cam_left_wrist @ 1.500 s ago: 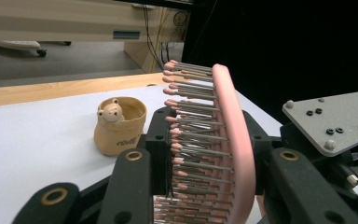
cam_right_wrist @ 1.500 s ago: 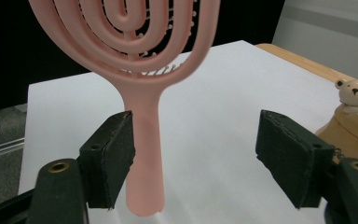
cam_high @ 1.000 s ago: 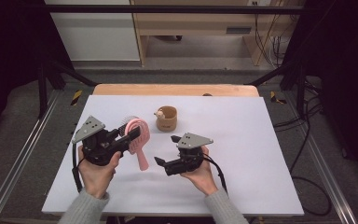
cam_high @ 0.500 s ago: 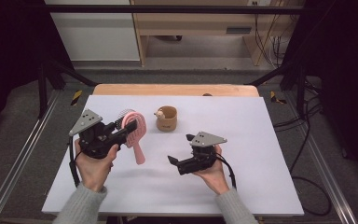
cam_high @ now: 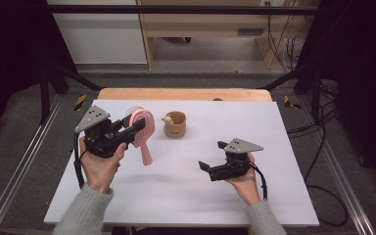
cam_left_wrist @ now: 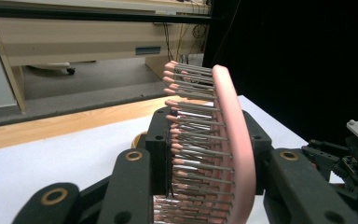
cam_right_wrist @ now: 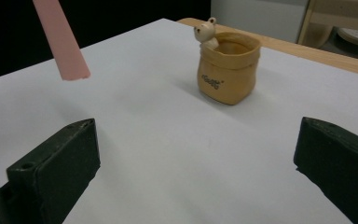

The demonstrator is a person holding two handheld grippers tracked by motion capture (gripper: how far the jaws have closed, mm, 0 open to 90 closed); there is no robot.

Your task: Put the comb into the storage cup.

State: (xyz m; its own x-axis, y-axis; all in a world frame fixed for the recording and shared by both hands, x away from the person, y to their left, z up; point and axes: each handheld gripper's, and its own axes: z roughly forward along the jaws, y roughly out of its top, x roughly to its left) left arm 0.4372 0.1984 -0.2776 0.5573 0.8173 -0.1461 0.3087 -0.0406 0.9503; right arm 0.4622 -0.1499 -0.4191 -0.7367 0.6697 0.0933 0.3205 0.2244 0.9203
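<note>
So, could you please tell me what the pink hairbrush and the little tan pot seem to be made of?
Pink hairbrush: likely matte plastic, smooth moulded back; the bristles look like metal pins with pink tips. Tan pot: possibly glazed ceramic shaped like a sack, with a soft sheen.

The high view looks forward and down on the table (cam_high: 274, 196) from above. The left gripper view faces the brush (cam_left_wrist: 228, 140) at close range. The right gripper view looks low across the table toward the pot (cam_right_wrist: 228, 70), also visible from above (cam_high: 176, 125).

A lab: white-topped table (cam_high: 274, 127) inside a black metal frame (cam_high: 54, 78), cables (cam_high: 281, 41) trailing at upper right, wooden bench (cam_high: 200, 19) behind.
</note>
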